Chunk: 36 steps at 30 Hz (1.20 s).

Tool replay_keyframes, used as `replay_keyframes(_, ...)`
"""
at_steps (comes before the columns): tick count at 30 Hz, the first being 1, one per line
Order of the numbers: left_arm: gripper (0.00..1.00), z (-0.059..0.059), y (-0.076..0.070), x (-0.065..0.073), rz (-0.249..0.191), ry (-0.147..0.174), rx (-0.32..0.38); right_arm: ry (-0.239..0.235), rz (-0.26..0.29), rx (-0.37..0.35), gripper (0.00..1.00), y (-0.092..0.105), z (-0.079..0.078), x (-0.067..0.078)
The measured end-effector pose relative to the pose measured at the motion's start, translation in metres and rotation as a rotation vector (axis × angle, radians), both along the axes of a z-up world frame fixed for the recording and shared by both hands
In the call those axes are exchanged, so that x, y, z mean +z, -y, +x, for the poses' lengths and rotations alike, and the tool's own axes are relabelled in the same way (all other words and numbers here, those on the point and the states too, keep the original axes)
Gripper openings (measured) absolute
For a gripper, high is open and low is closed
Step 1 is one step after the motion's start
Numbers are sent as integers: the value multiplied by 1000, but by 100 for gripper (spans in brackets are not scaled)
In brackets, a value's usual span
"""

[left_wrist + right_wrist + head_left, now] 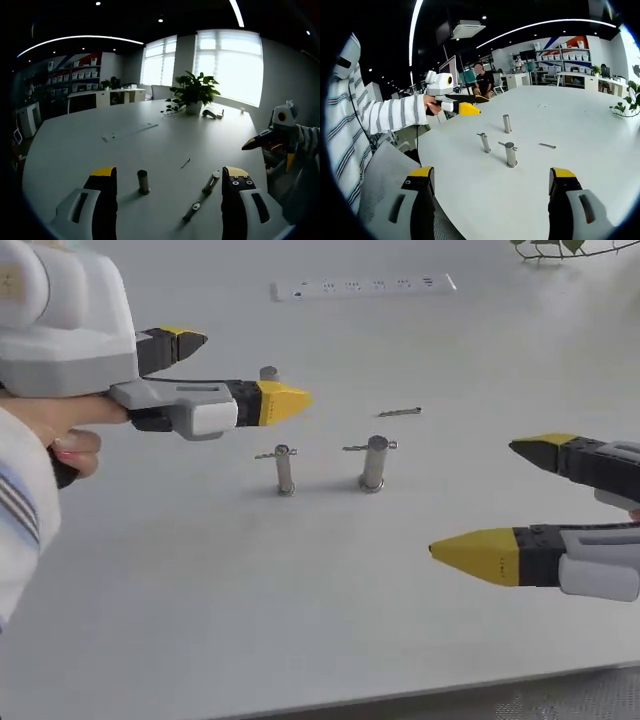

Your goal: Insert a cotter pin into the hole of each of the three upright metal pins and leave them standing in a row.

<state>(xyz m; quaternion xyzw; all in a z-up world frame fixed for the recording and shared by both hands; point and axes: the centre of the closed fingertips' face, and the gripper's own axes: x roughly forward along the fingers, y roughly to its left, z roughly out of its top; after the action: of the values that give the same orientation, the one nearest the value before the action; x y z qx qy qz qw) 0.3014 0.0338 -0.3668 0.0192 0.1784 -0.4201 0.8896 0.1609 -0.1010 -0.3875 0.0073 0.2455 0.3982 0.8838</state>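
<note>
Status: two of three done. slim pin (285, 470) and thick pin (374, 462) stand side by side, each with a cotter through its head. Bare pin (143, 181) is upright at about 12 o'clock from the slim one in the head view, behind the pair, between the left gripper (169, 174) jaws' line of sight, not touched.

Loose cotter pin (400, 412) lies flat on the table (300, 620), at 1 o'clock from the thick pin, apart from it.

Both grippers gape wide with nothing in them. Right gripper (470, 498) hovers at 4 o'clock from the thick pin.

Handling guess: the cotter is thin, light, springy wire and will likely skate on that smooth top. Pinch it at the looped end so the legs lead into the hole. The bare pin has a narrow foot (tips easily, I'd bet), so brace it low on the shaft, below the hole. It probably needs shifting into line afterwards.
</note>
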Motion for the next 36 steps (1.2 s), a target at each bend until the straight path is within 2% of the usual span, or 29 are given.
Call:
replay_keyframes(5,77,13,4,-14,53,-3,-17,-1,5,-1,93,-1,-2,0)
replay_keyframes(7,76,20,3,-21,49,-9,-4,-2,4,-2,93,-1,-2,0)
replay_keyframes(9,71,27,3,-30,59,-24,-2,-4,9,-4,93,-1,-2,-1)
replay_keyframes(11,67,33,1,-43,77,-61,4,-8,9,-4,92,-1,-2,-2)
replay_keyframes(12,66,35,1,-46,77,-64,4,-10,5,-3,92,-1,-3,-3)
replay_keyframes(14,66,40,0,-58,87,-97,12,-14,-1,-1,91,0,-3,-5)
replay_keyframes(15,65,43,-2,-66,109,-107,16,-15,-1,0,91,-1,-3,-5)
replay_keyframes(17,58,47,-6,-77,159,-107,22,-17,3,-1,91,-1,-3,-5)
replay_keyframes(18,55,50,-7,-81,167,-107,33,-18,5,-1,91,-1,-3,-5)
replay_keyframes(20,51,51,-6,-87,177,-118,29,-17,4,-2,91,-1,-3,-5)
replay_keyframes(23,49,53,-2,-92,171,-128,19,-19,3,-5,90,0,-3,-6)
replay_keyframes(28,40,61,0,-97,166,-132,30,-24,-4,-11,89,3,-3,-7)
replay_keyframes(30,40,64,1,-101,175,-132,32,-25,-2,-15,89,4,-2,-8)
replay_keyframes(32,40,64,2,-106,191,-134,24,-28,-3,-18,89,6,-2,-8)
replay_keyframes(36,33,65,3,-109,192,-135,27,-35,-15,-22,88,9,-2,-12)
